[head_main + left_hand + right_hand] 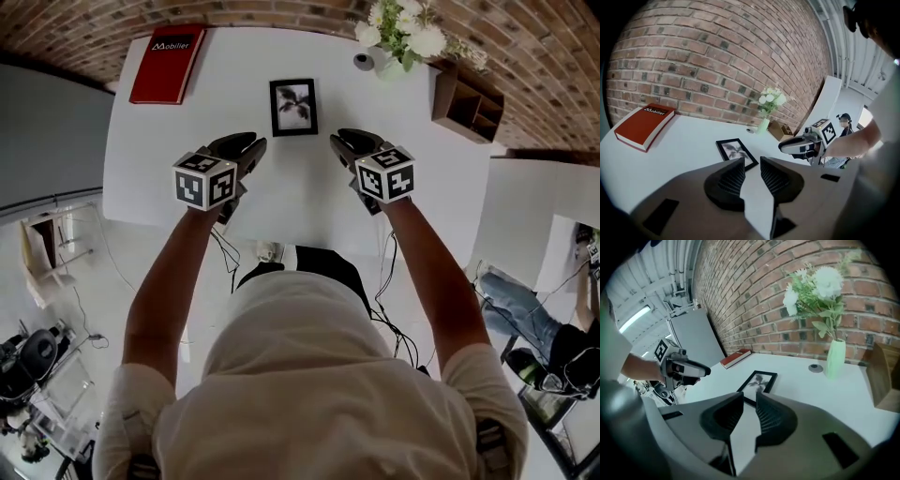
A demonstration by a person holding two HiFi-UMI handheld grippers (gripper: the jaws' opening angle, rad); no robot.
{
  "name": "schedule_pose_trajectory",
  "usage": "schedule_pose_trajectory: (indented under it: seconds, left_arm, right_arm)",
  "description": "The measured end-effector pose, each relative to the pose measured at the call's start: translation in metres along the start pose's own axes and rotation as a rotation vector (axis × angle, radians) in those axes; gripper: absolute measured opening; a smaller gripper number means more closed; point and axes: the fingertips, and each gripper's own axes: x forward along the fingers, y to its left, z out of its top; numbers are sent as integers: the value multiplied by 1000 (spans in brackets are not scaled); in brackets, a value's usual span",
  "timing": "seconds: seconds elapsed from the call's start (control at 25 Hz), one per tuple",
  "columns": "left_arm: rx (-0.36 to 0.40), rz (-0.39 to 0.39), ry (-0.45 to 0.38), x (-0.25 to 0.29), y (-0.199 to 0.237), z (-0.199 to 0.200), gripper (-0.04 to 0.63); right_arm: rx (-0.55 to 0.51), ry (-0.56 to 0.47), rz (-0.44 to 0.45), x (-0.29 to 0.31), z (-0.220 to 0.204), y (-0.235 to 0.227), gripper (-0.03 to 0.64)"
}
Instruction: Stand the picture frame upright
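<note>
Here, flowers (820, 287) in vase (835, 359), picture frame (293, 106) flat, left hand-held gripper (752, 161) and right hand-held gripper (750, 397) released.

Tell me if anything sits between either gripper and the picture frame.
Nothing visible does. The frame lies flat on the table, with only bare tabletop between it and the left gripper and right gripper, both open and empty. The book and flowers stand well off to the sides.
</note>
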Motion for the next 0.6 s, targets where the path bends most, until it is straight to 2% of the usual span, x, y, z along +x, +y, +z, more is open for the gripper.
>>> schedule_pose_trajectory:
  seconds: [0.2, 0.6]
  left_arm:
    - [-25, 1, 67, 31, 25, -9, 101]
    - [-84, -7, 138, 77, 60, -20, 104]
  right_arm:
    - [70, 32, 35, 29, 1, -26, 77]
    - [107, 106, 80, 73, -5, -49, 77]
